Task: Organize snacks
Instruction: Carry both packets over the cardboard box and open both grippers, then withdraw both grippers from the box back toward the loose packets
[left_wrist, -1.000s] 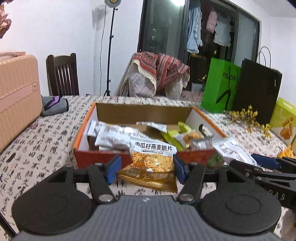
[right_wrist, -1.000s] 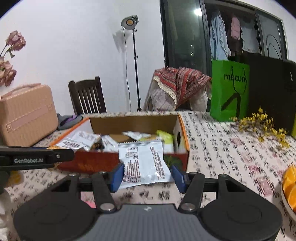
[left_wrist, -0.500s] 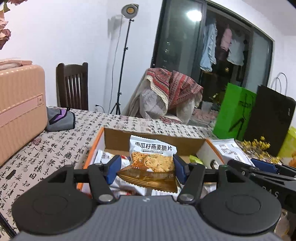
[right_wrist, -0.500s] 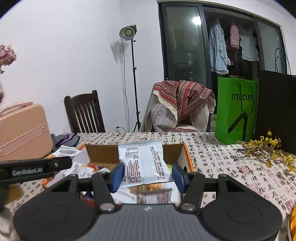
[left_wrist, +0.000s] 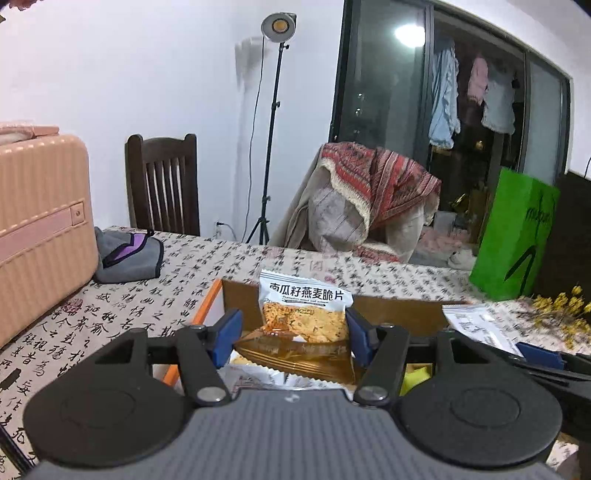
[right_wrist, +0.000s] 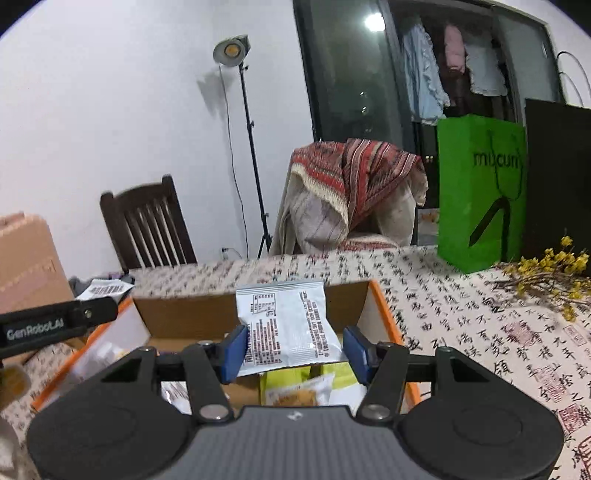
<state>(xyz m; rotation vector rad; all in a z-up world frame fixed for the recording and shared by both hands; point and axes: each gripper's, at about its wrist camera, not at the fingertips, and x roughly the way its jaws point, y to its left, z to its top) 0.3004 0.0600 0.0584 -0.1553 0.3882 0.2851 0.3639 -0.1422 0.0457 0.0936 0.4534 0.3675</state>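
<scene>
Carrying two snack packets forward, both having come in over the cardboard box within the last second, where a second ago the box was lying wholly ahead of the jaws with its front wall in sight; now only the far wall and side rims are showing past the fingertips, with loose packets lying below the jaws. Reading that as the carry being nearly done and the drop into the box coming up next, though not yet begun. Holding steady grips throughout: left gripper clamping an orange and white crisp packet between its blue pads, right gripper pinching a white packet with its printed back facing the camera, neither set of jaws widening so far. Showing thin, glossy, crinkly film on both packets, pillow-shaped with crimped serrated ends, the orange one bulging with flat brittle pieces and sagging a little under the pads. Showing plain brown corrugated board inside the box and an orange skin along its rims. Lying beneath all of it, a soft tablecloth printed with black brush characters. Reaching in from the side of each view, the dark matte fingers of the other gripper.
</scene>
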